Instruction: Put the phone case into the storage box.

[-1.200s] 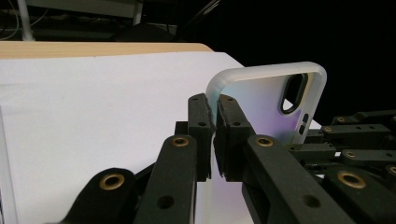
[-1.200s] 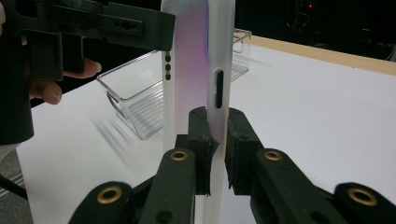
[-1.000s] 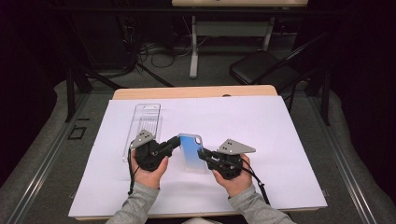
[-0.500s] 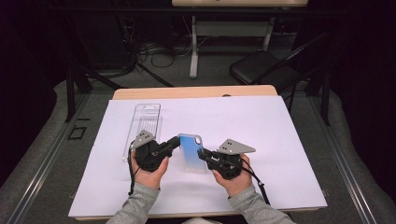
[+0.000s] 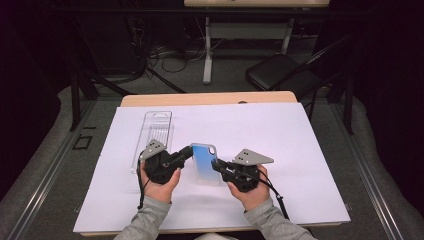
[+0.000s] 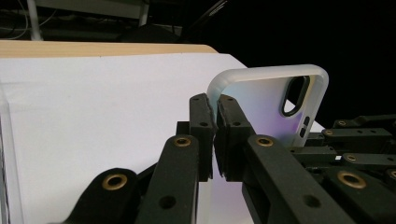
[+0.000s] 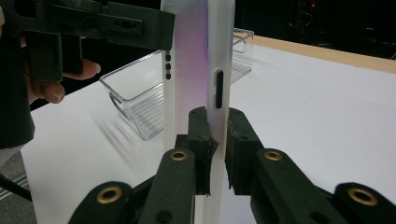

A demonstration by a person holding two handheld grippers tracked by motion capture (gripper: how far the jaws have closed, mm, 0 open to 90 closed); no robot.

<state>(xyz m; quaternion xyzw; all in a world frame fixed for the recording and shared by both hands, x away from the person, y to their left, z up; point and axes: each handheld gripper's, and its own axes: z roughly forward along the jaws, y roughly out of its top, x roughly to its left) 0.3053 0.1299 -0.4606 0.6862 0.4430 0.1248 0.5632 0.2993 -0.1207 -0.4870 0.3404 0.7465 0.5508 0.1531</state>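
Note:
A translucent phone case (image 5: 204, 162) with a blue-to-violet sheen and a white rim is held up over the white sheet between both hands. My left gripper (image 5: 187, 152) is shut on the rim of its left edge; in the left gripper view the pads pinch the case (image 6: 266, 100) just below its upper corner, with the camera cut-out facing me. My right gripper (image 5: 216, 165) is shut on the opposite side edge; in the right gripper view its pads clamp the case (image 7: 215, 70) wall just under the button slot. The left gripper (image 7: 140, 21) shows beyond it.
A clear plastic tray (image 5: 153, 137) lies on the white sheet (image 5: 300, 145) left of the hands; it shows again as a tray (image 7: 140, 100) behind the case. The wooden table edge (image 5: 210, 98) runs along the back. A black chair (image 5: 280, 75) stands beyond it.

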